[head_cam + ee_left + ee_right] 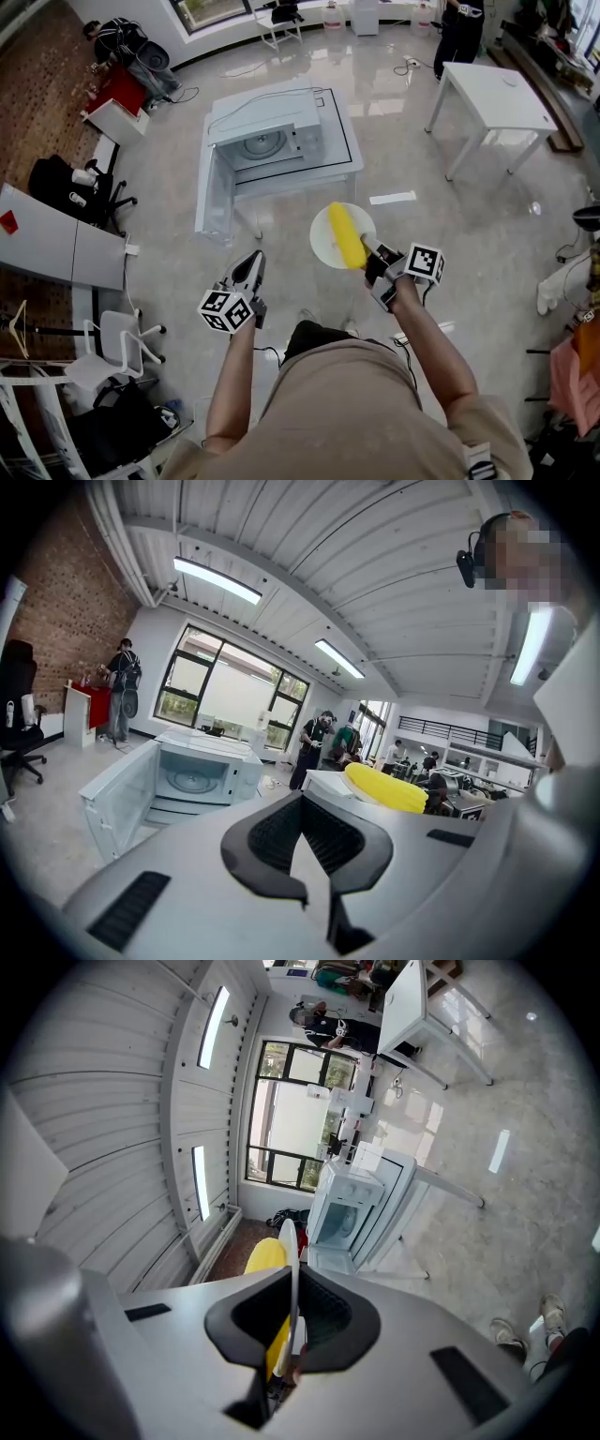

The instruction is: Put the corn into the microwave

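Observation:
A yellow corn cob [345, 234] lies on a round white plate [323, 246]. My right gripper [370, 255] is shut on the plate's near rim and holds it above the floor, short of the microwave. In the right gripper view the plate [288, 1241] stands edge-on between the pads, with the corn [264, 1258] to its left. The white microwave [267, 141] sits on a low white table [342, 164], its door swung open to the left and its turntable showing. My left gripper [254, 258] is shut and holds nothing, left of the plate. From it I see the microwave [192, 780] and corn [384, 787].
A second white table [497, 94] stands at the back right, with a person [459, 28] beyond it. Desks and an office chair [117, 342] line the left side, and cables lie on the glossy floor. More people stand by the windows [225, 691].

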